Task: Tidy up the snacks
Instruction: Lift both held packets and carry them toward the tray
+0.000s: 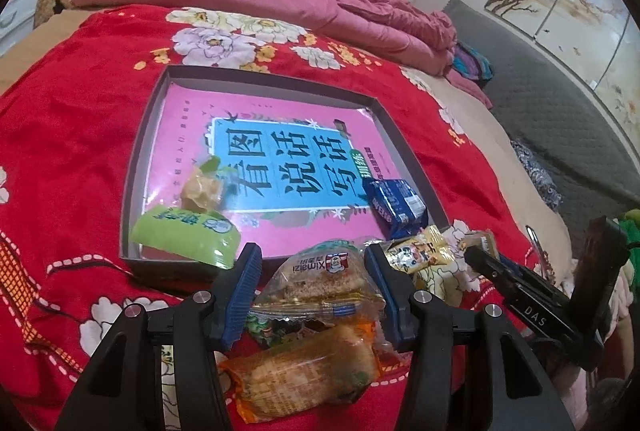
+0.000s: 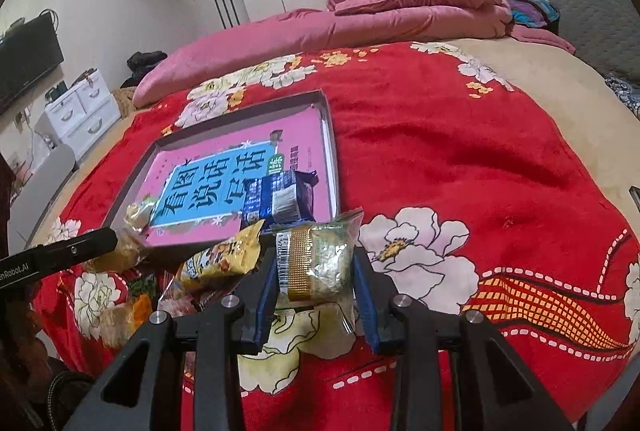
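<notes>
While both grippers are hovering over the red bedspread (image 2: 460,159), the left gripper (image 1: 312,283) is gripping a clear cake packet (image 1: 320,279) and the right gripper (image 2: 314,271) a gold-banded packet (image 2: 316,259); blue packet (image 1: 394,207) and green packet (image 1: 188,235) are lying in the box (image 1: 136,167)

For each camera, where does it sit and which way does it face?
Left wrist: sits on the left tool, facing down over the Ximaizi cake packet it grips toward the shallow box; the right tool shows.
Right wrist: sits on the right tool, gripping a clear snack packet; the left tool shows.
Shared: box, pink book, blue packet.
</notes>
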The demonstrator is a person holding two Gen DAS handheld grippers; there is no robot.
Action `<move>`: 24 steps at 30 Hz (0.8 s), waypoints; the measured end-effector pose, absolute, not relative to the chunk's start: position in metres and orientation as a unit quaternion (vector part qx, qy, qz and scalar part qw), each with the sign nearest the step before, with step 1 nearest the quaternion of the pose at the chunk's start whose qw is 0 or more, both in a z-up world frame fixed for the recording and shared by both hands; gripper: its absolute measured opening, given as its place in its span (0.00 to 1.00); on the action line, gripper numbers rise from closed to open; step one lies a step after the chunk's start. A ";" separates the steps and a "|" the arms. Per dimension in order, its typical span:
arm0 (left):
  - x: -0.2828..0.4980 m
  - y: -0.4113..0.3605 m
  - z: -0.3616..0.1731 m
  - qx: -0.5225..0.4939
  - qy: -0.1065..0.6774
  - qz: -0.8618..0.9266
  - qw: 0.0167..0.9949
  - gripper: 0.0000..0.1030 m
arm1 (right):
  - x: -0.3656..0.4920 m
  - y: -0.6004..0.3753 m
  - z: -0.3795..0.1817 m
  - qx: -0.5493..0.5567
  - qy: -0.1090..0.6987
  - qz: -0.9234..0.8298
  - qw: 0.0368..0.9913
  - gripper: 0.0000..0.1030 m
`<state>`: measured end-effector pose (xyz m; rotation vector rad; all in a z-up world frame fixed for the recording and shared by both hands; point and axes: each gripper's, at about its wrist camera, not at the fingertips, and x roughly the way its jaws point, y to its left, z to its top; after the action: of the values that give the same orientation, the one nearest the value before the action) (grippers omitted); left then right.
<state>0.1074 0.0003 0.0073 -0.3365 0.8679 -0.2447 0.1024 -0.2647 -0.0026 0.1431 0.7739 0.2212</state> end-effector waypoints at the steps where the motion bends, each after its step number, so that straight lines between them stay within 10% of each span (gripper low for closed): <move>1: 0.108 0.002 0.008 -0.163 0.417 -0.116 0.887 0.54 | 0.103 -0.266 -0.002 0.072 0.375 0.106 0.918 0.35; 24: 0.113 0.033 0.013 -0.189 0.403 -0.086 0.891 0.53 | 0.108 -0.256 0.011 0.077 0.349 0.106 0.928 0.35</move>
<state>0.1131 0.0327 0.0131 -0.3929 0.8359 -0.1791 0.1081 -0.2556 0.0110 0.1571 0.7144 0.2162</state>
